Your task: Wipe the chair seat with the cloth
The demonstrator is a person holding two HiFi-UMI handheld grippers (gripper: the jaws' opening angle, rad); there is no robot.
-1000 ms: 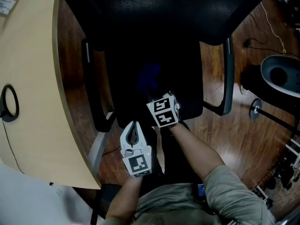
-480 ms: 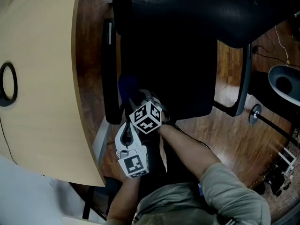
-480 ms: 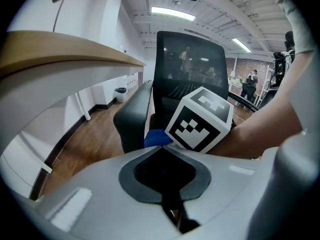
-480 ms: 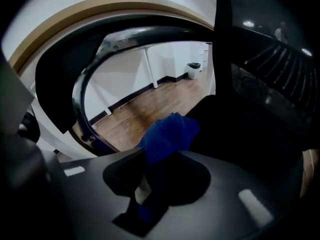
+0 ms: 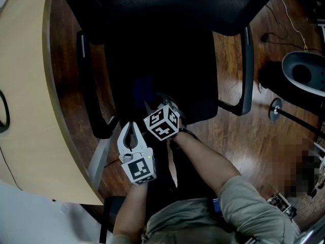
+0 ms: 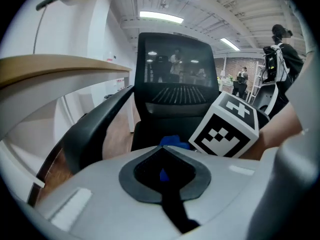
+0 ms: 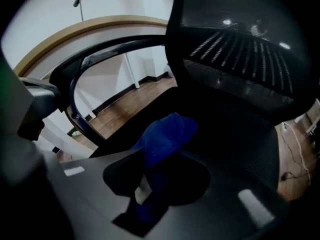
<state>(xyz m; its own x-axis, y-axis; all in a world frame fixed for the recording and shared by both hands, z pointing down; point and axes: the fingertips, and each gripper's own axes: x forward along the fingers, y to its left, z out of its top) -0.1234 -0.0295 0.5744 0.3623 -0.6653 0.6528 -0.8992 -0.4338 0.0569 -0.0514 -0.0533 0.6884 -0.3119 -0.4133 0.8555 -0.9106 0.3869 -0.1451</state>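
While right gripper (image 5: pixel 154 104) jaws pinch cloth (image 7: pixel 167 134) near seat (image 5: pixel 175 70) front edge, left gripper (image 5: pixel 132 128) jaws pressed together, just off seat.

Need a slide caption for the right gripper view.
Right gripper clamps a blue cloth on the black chair seat, mesh backrest ahead.

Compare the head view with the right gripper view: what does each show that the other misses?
Only the head view: the left claw, shut with nothing in it, and the person's forearms. Only the right gripper view: the right claw clamped on the blue cloth, seen up close between its jaws. Both: the blue cloth on the chair seat, an armrest and the curved desk edge.
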